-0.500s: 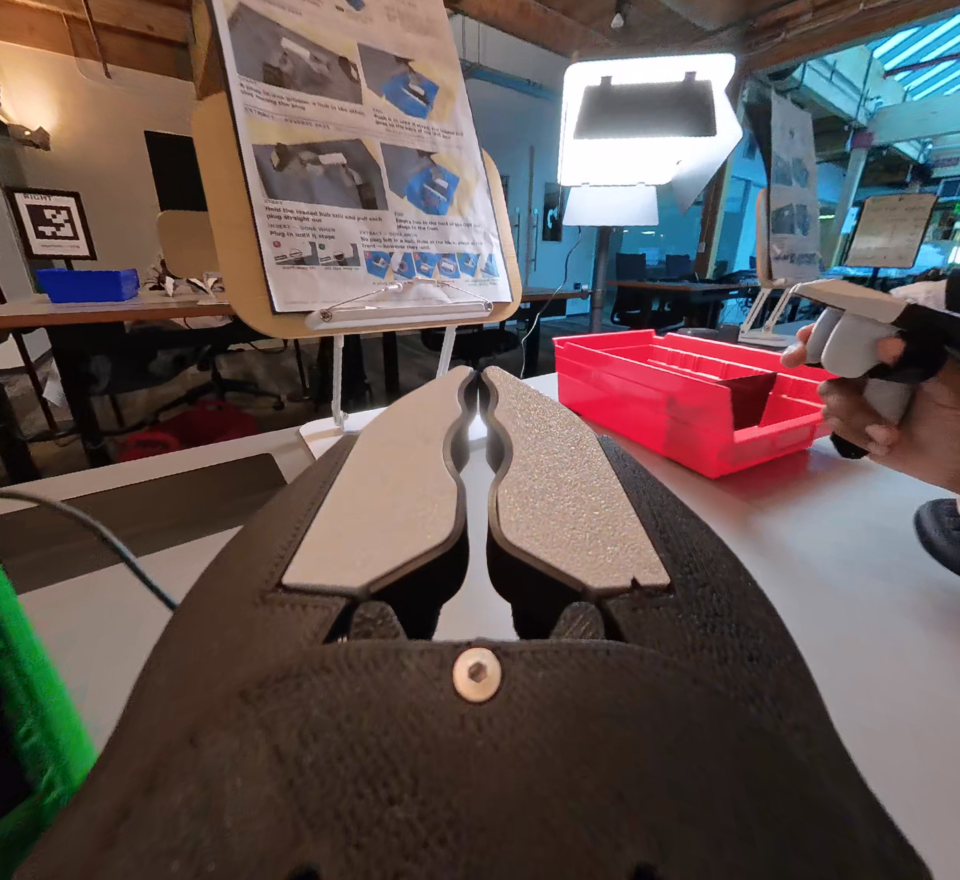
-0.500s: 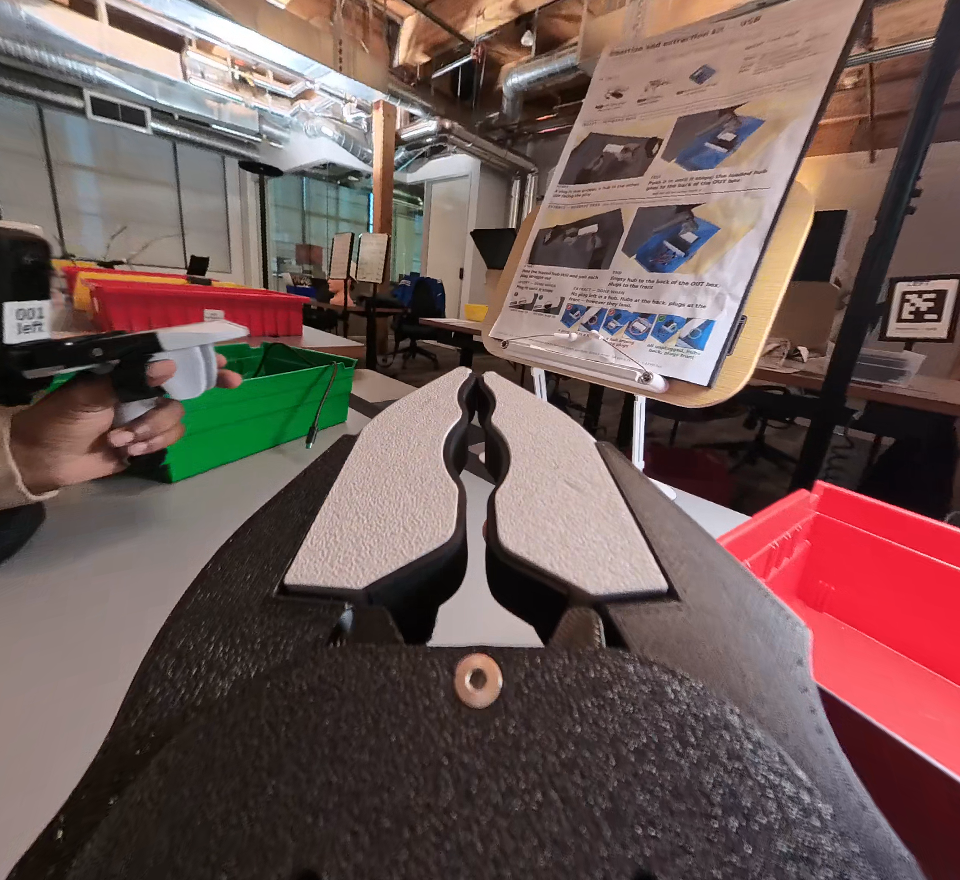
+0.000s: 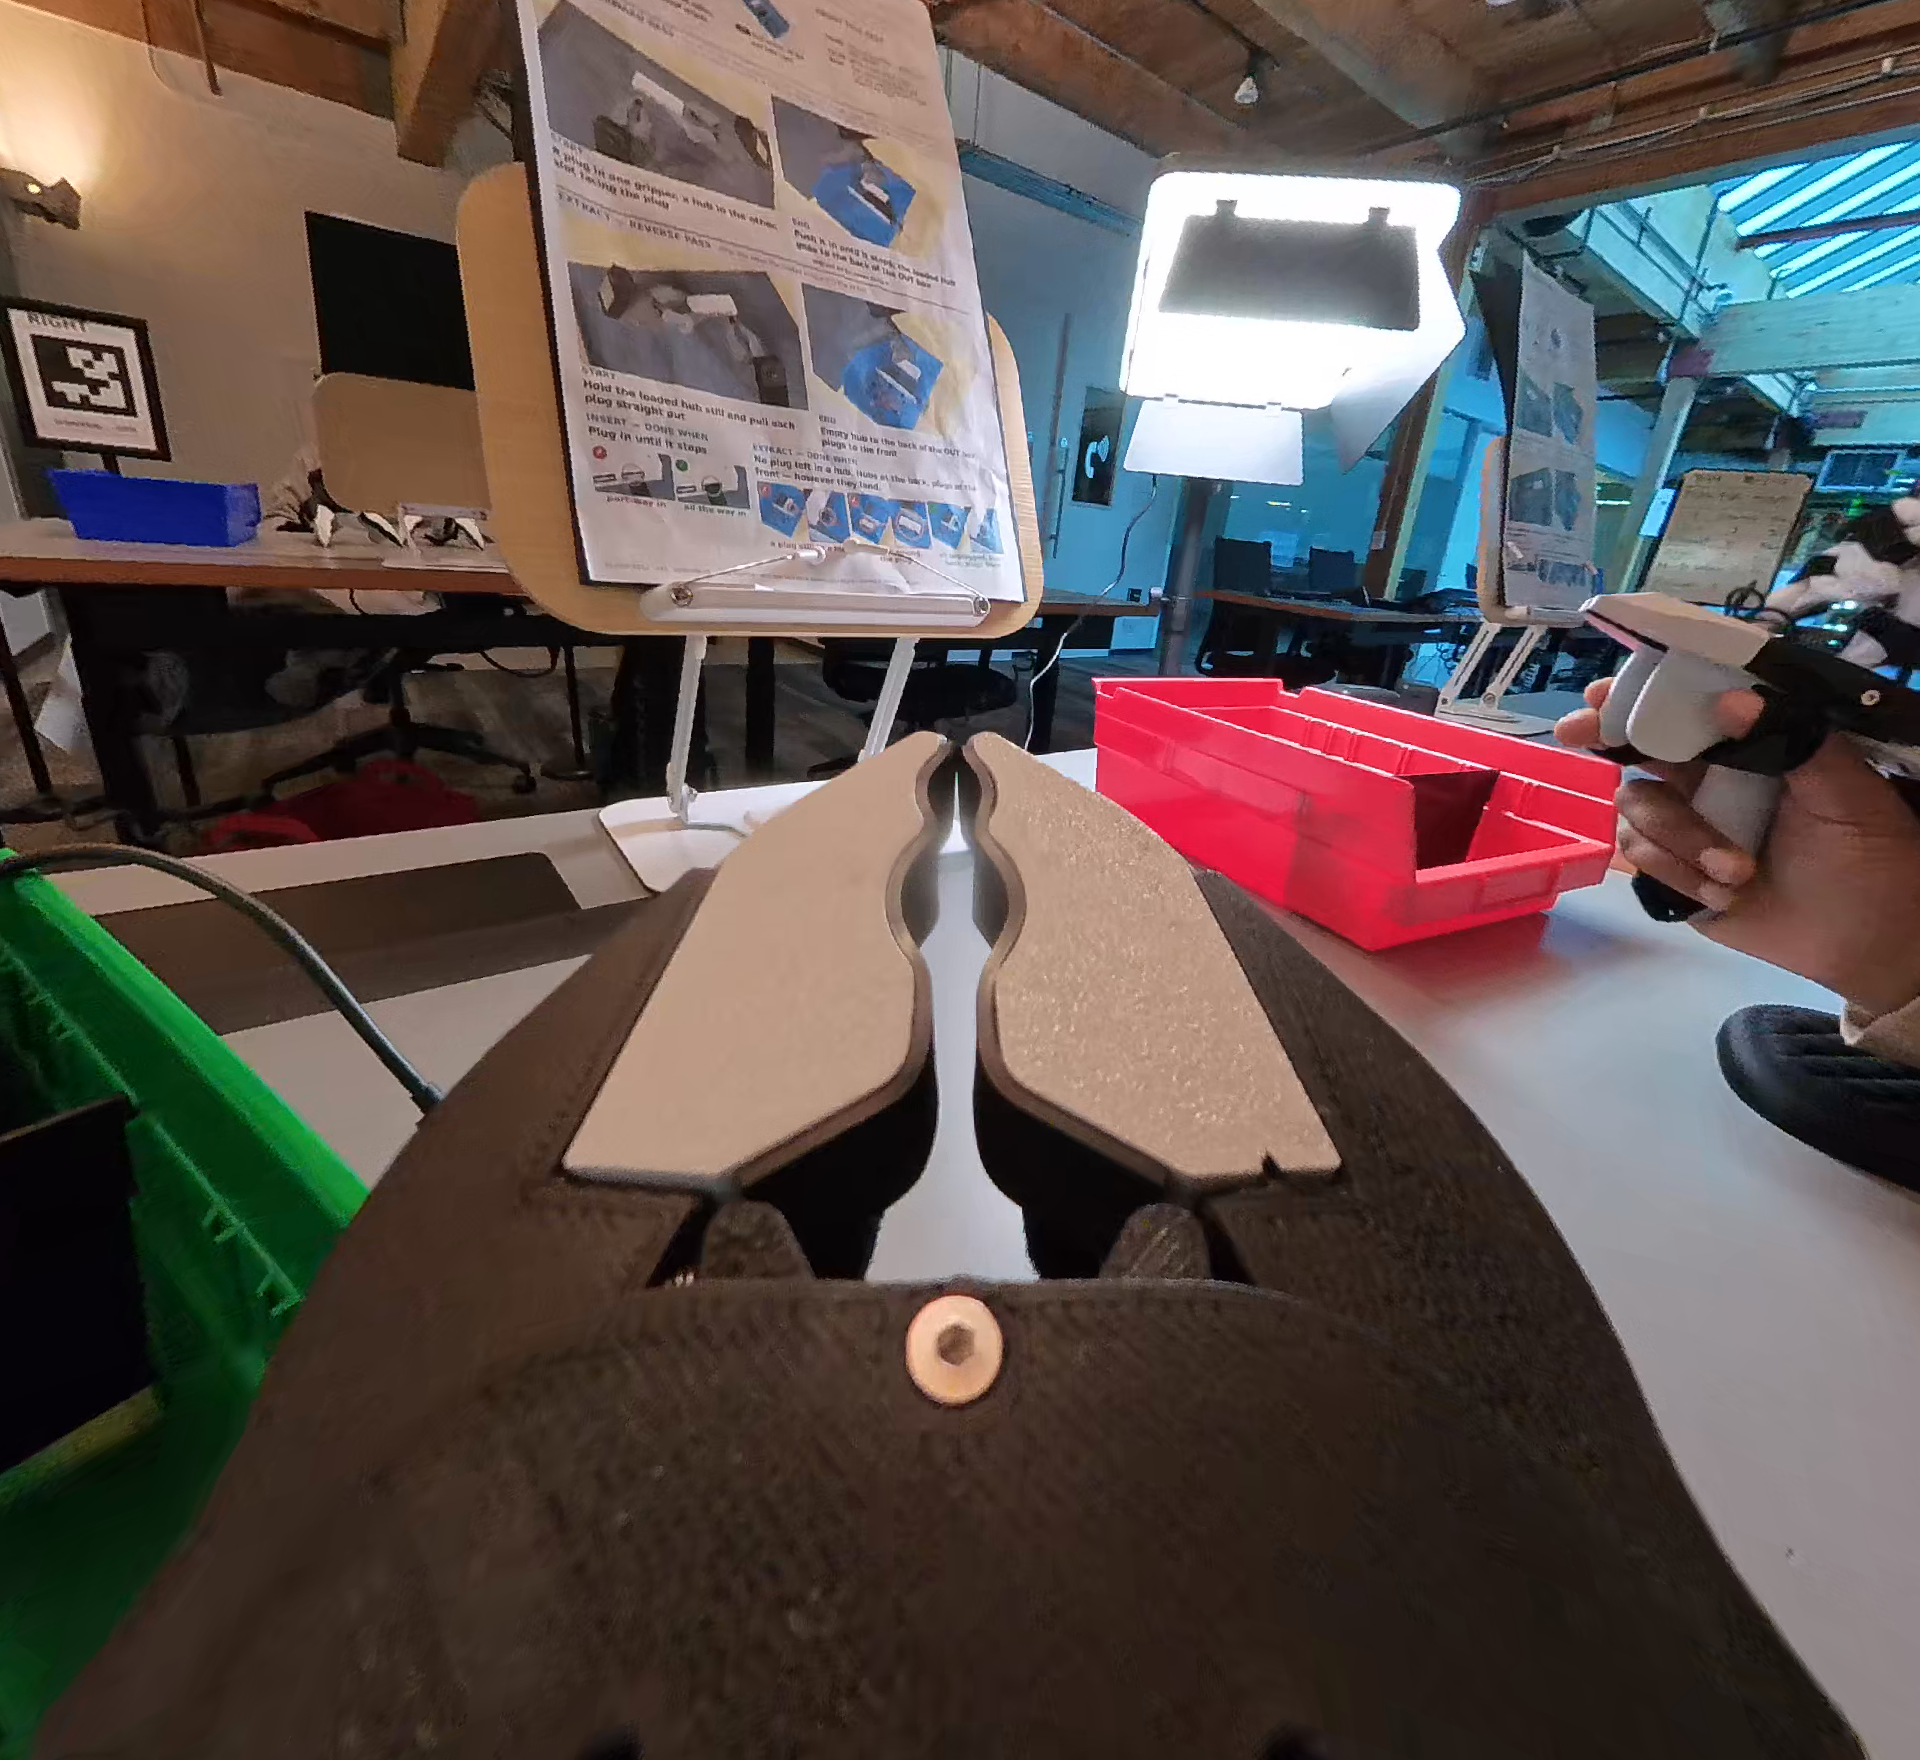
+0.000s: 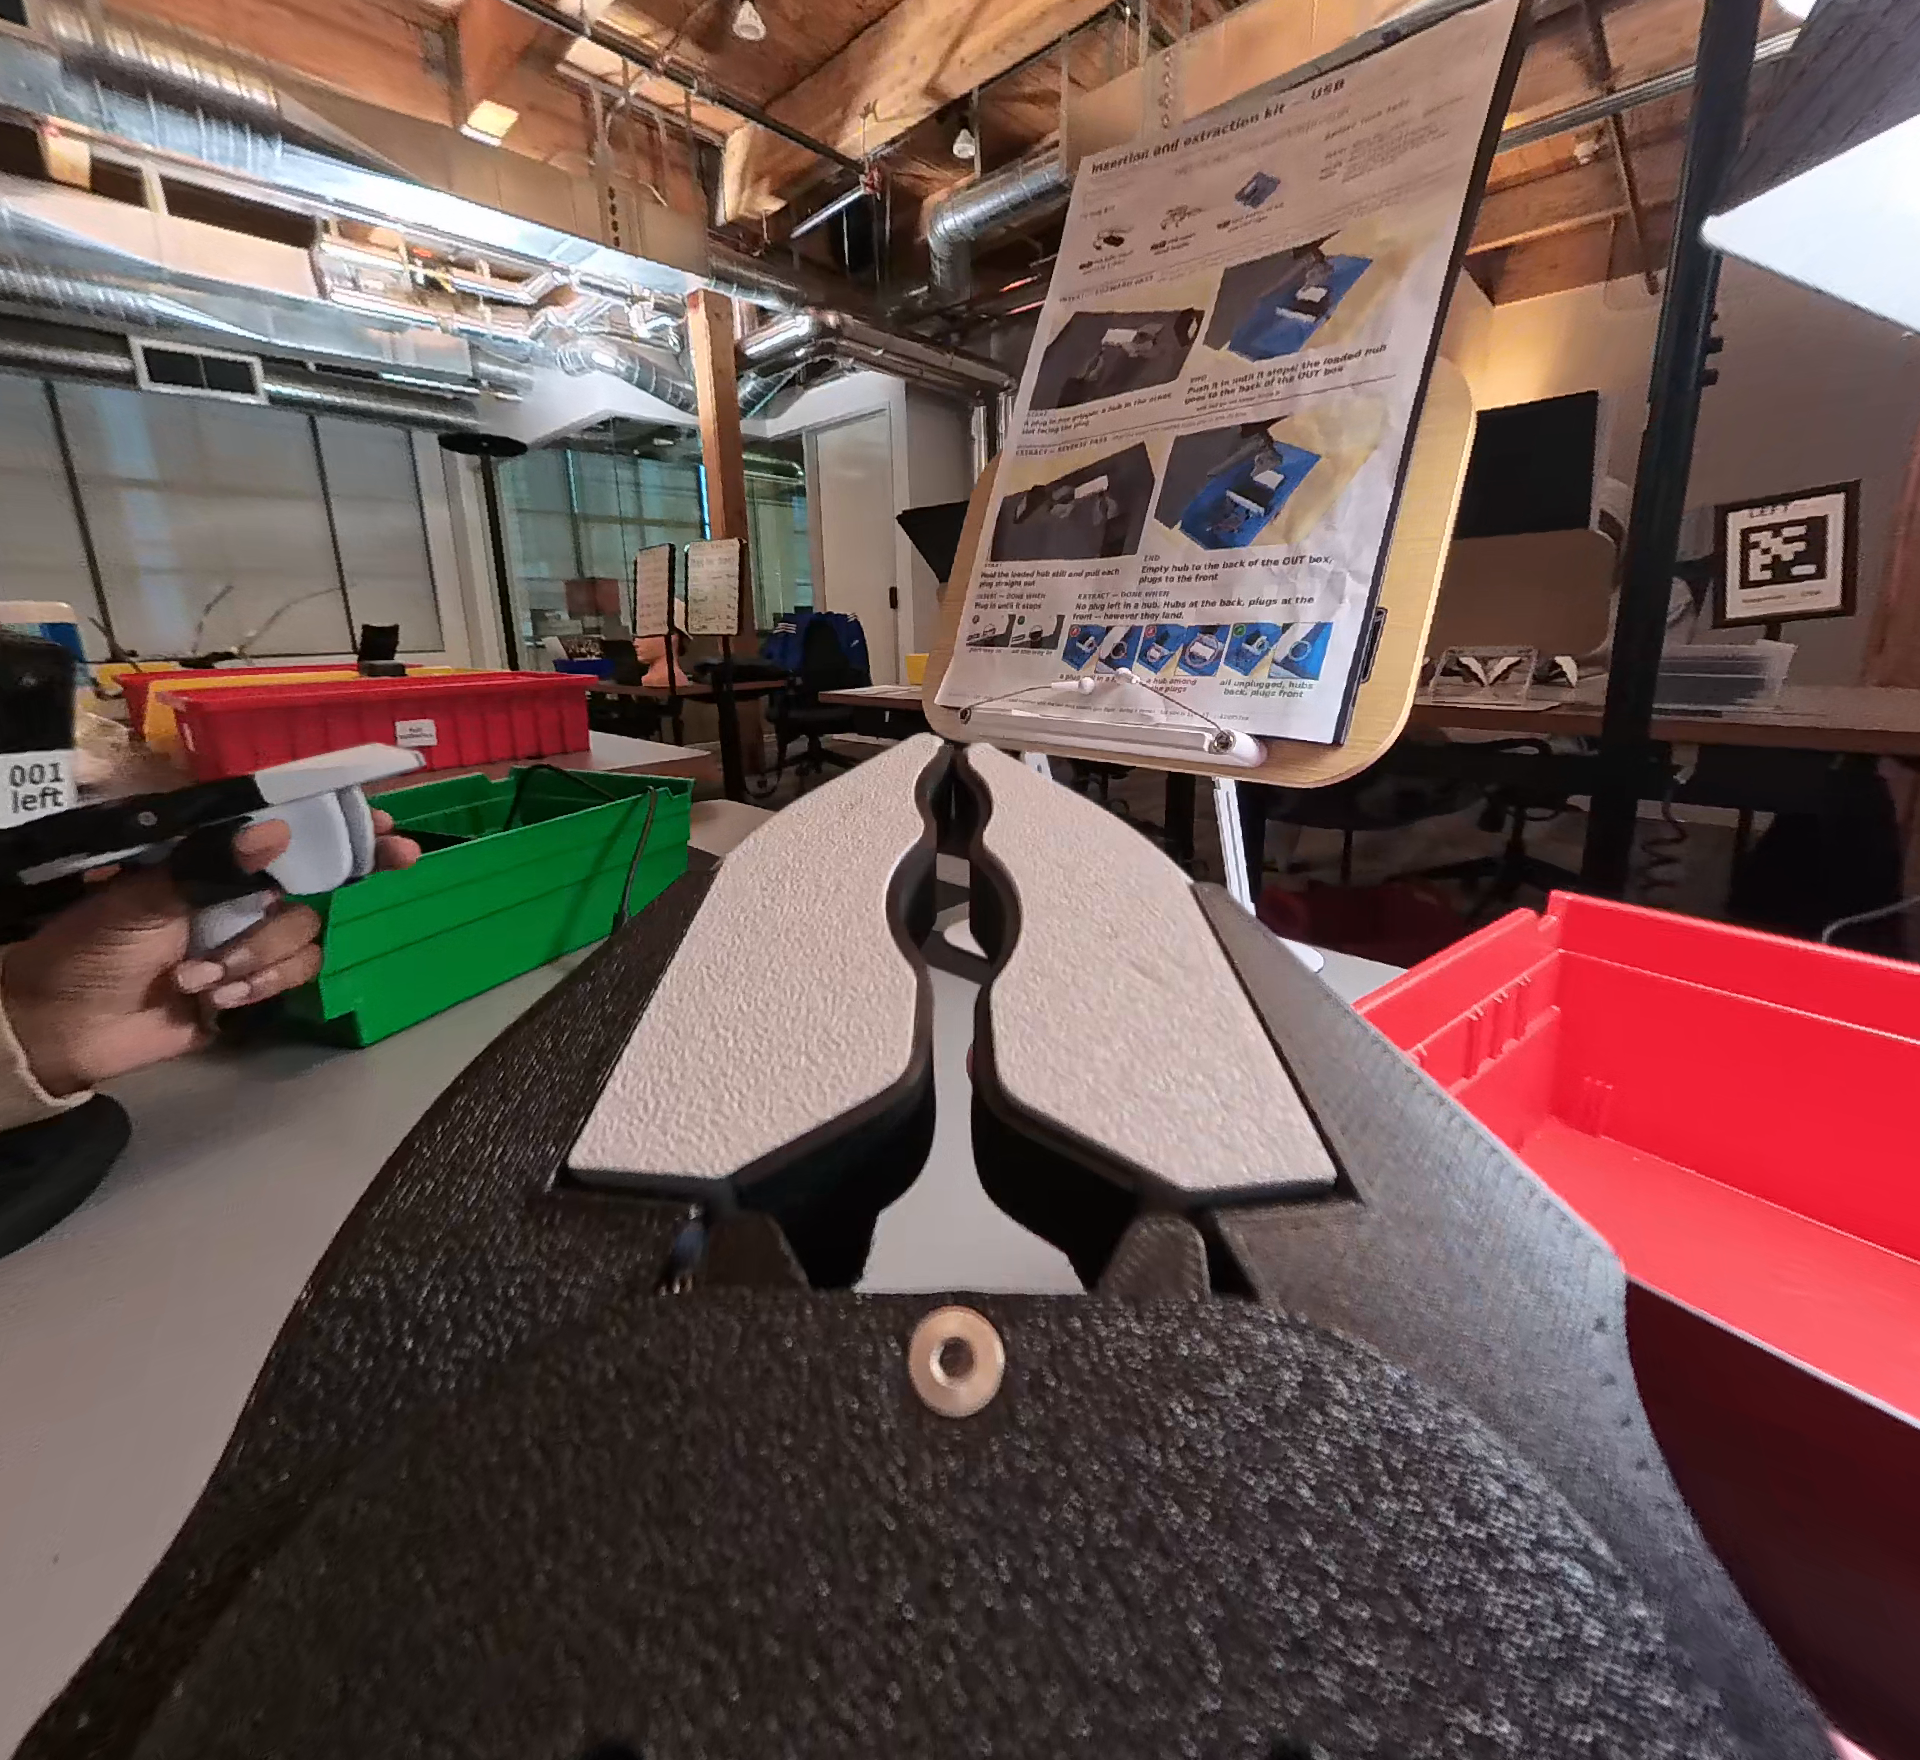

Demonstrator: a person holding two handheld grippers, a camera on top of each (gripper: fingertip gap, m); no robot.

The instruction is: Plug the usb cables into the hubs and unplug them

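Observation:
My left gripper [image 3: 956, 754] is shut and empty, held over the white table [image 3: 1558, 1139]. My right gripper [image 4: 954, 754] is also shut and empty over the same table. A green bin [image 3: 208, 1243] sits at the left with a dark cable [image 3: 281, 941] rising out of it; the bin [image 4: 488, 889] and cable [image 4: 636, 853] also show in the right wrist view. A red bin [image 3: 1351, 806] sits at the right and shows close in the right wrist view [image 4: 1714, 1087]. No hub or plug is visible. Each view shows the other gripper, in a hand, at its edge.
An instruction sheet on a wooden stand [image 3: 758, 308] stands at the table's far edge between the bins. A dark mat strip [image 3: 343, 900] lies behind the green bin. A black divider [image 3: 1444, 817] sits in the red bin. More tables, bins and a lit panel stand behind.
Both grippers stay shut and have shifted only slightly. More of the green bin now shows at the left of the left wrist view.

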